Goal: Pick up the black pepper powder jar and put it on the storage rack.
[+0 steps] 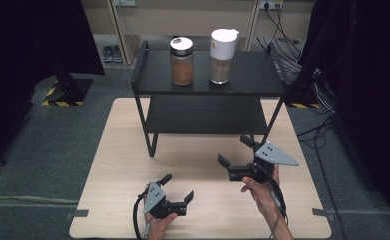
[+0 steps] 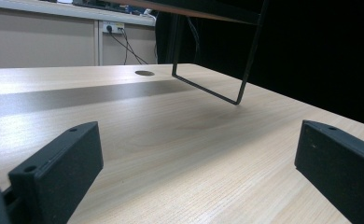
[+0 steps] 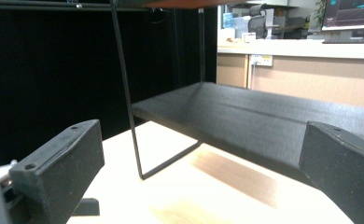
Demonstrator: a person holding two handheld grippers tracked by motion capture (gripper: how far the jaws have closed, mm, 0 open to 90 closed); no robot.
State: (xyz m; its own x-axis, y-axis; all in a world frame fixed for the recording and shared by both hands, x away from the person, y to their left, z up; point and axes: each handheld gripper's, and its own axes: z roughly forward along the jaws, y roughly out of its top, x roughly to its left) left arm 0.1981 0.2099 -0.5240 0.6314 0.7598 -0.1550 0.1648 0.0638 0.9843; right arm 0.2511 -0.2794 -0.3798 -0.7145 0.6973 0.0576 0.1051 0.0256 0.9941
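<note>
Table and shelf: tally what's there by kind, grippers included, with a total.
Jars: 2, both on the top shelf: silver-lid jar, white-lid jar
Shelf rack: 1, on the table
Grippers: 2, both open and empty: left gripper, right gripper
Total: 5

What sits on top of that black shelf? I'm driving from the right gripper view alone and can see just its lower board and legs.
Observer: Two jars stand on the top board: a glass jar with a silver lid and a white-topped jar.
Operator: Is either tool holding anything?
Observer: No. The left tool and the right tool are both open and empty, above the table.
Operator: Which jar is nearer my tool?
Observer: The white-topped jar; it stands on the right of the top board, on your tool's side.
</note>
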